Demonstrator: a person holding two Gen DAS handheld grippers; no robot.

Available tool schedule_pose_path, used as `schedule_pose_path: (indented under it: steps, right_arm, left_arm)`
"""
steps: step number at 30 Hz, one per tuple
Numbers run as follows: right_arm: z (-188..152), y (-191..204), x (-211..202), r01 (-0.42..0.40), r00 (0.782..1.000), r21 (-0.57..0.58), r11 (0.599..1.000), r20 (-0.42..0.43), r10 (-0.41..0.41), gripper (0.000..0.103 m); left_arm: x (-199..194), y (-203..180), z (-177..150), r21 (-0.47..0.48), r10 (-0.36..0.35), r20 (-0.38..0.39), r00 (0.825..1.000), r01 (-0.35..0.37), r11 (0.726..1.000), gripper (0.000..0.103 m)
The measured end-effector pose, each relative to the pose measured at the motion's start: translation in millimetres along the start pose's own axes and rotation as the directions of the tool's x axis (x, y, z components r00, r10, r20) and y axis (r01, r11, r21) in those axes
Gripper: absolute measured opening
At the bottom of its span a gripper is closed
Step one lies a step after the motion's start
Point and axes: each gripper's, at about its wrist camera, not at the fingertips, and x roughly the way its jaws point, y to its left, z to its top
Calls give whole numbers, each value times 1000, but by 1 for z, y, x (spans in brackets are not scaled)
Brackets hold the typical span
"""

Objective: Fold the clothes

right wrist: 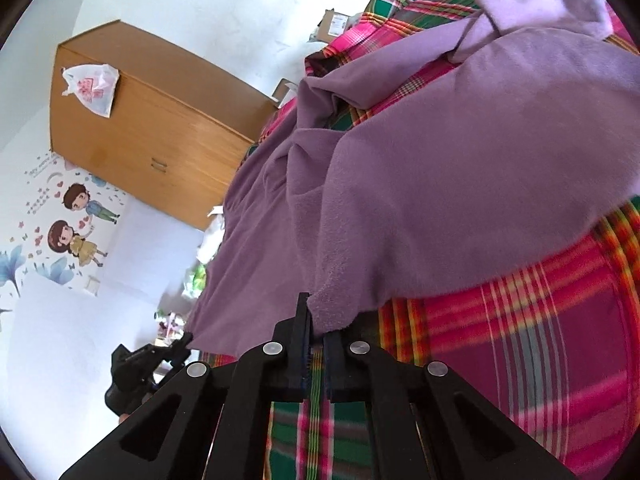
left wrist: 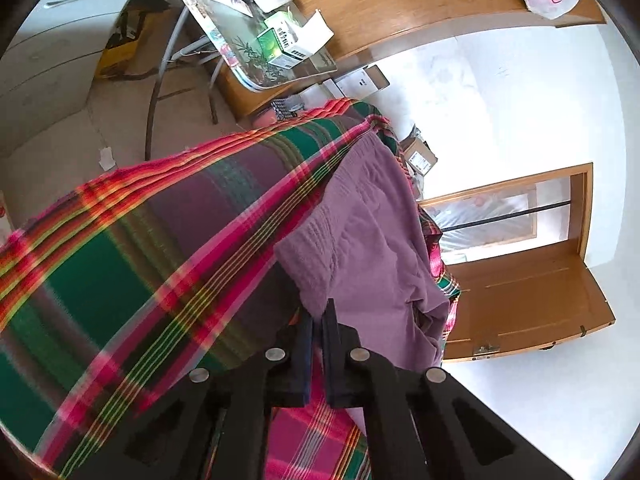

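Both grippers, left gripper [left wrist: 317, 320] and right gripper [right wrist: 316, 316], are clenched on edges of the soft purple fleece garment [right wrist: 460, 184]. It spreads toward twelve o'clock over the bright plaid bedspread [left wrist: 120, 248], likely held taut for folding.

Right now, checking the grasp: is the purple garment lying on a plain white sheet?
No: the purple garment lies on a pink-and-green plaid cloth.

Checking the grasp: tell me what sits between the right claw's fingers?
In the right wrist view, a corner of the purple garment sits between the right claw fingers, over the plaid cloth.
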Motion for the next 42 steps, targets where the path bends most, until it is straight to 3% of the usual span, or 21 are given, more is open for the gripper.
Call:
schedule_pose_path:
  steps: [16, 28, 33, 35, 39, 42]
  right_arm:
    - [-30, -1, -27, -13, 1000, 21, 1000, -28, 13, 5]
    - [-31, -15, -13, 30, 997, 38, 999, -77, -27, 9]
    - [-22, -14, -28, 62, 998, -49, 997, -27, -63, 14]
    - [-19, -19, -40, 92, 996, -64, 994, 10, -91, 15]
    - [-8, -46, -73, 166, 980, -5, 986, 117, -164, 15]
    - [-1, -67, -96, 218, 955, 63, 974, 191, -226, 18]
  left_arm:
    - [-37, 17, -24, 20, 18, 16, 1000, -18, 1000, 2]
    - [-33, 28, -31, 13, 62, -10, 998, -62, 998, 2]
    - [-37, 16, -32, 65, 88, 2, 996, -88, 994, 5]
    - [-39, 14, -33, 65, 90, 1, 996, -90, 994, 11]
    - [-41, 8, -39, 82, 104, 12, 995, -104, 991, 13]
    - [-44, -2, -45, 119, 111, 30, 993, -113, 986, 14]
